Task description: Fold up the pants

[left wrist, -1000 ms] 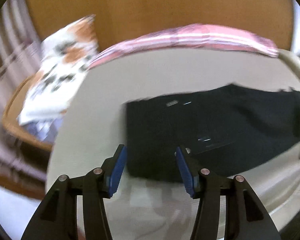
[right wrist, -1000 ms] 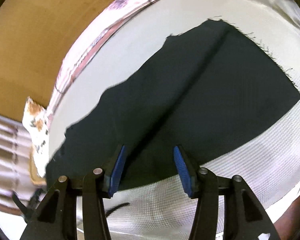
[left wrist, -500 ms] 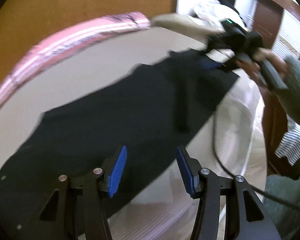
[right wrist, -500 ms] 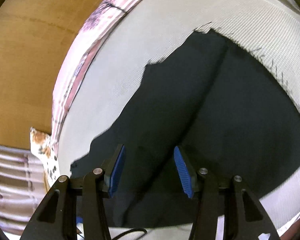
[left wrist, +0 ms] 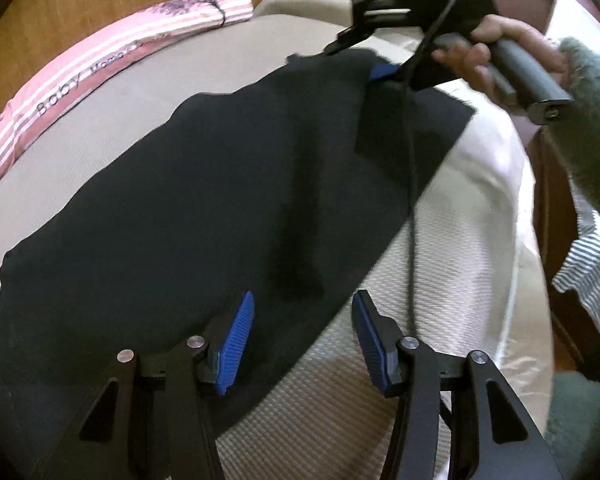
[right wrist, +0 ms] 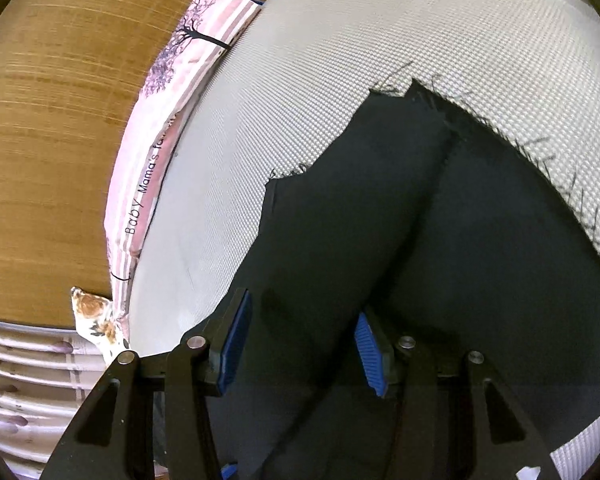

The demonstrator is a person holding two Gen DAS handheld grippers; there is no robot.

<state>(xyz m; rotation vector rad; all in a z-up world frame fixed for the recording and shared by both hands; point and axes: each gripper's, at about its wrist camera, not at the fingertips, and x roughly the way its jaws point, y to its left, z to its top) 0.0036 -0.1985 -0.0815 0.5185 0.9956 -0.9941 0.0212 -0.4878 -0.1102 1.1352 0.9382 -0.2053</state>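
Note:
Black pants (left wrist: pixel 204 208) lie flat across a beige bed (left wrist: pixel 452 280), legs together, frayed hems (right wrist: pixel 512 140) at the far end in the right wrist view. My left gripper (left wrist: pixel 302 336) is open, low over the pants' near edge. My right gripper (right wrist: pixel 300 336) is open, hovering over the pants' (right wrist: pixel 420 248) leg part. It also shows in the left wrist view (left wrist: pixel 364 52), held by a hand above the hem end, with a fold of fabric bunched up just under it.
A pink striped pillow (left wrist: pixel 112 56) lies along the wooden headboard (right wrist: pixel 60 120). A cable (left wrist: pixel 412 184) hangs from the right gripper across the pants. A floral cushion (right wrist: pixel 96 320) sits by the bed corner. Dark wooden furniture (left wrist: pixel 552 184) stands beside the bed.
My left gripper has swung from the waistband end toward the legs and come lower over the near edge. My right gripper has moved closer over the leg end.

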